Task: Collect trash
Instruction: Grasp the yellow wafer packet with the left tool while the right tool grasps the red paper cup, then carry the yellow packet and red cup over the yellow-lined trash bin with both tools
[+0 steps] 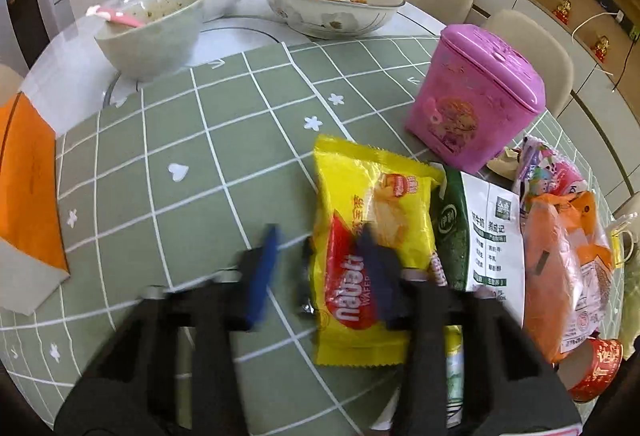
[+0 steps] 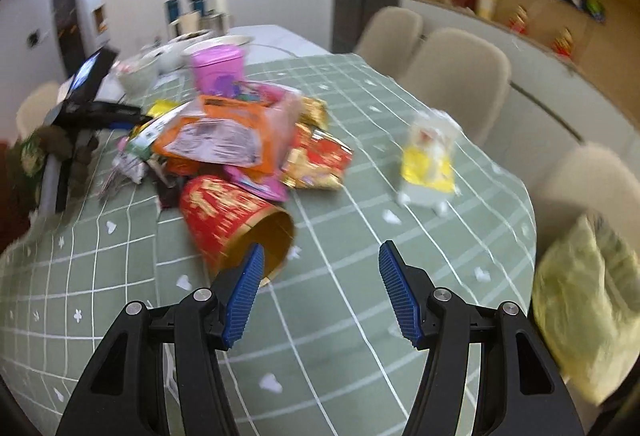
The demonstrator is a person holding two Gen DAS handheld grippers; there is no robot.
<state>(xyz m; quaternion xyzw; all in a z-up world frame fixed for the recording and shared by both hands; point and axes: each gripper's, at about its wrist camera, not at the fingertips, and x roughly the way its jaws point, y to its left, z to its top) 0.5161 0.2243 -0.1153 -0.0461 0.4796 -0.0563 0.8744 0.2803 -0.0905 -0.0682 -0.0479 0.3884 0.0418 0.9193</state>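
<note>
A yellow wafer packet (image 1: 372, 220) lies flat on the green checked tablecloth (image 1: 192, 164). My left gripper (image 1: 320, 230) hovers low over it, blurred. Its jaws stand apart, the right finger over the packet and the left finger (image 1: 262, 272) over bare cloth, so only the packet's left edge lies between them. Beside the packet are a green-white milk carton (image 1: 476, 232) and an orange wrapper (image 1: 560, 256). My right gripper (image 2: 322, 245) is open and empty over the cloth, its left finger just in front of a tipped red paper cup (image 2: 224, 212) at the trash pile (image 2: 224, 132).
A pink lidded bin (image 1: 476, 96) stands behind the pile. Bowls with leftovers (image 1: 152, 24) and a wide dish (image 1: 332, 0) sit at the far end. A yellow-white packet (image 2: 428, 160) lies alone to the right. Chairs (image 2: 456, 76) line the far side, and a pale yellow-green bag (image 2: 588, 308) hangs off the table edge.
</note>
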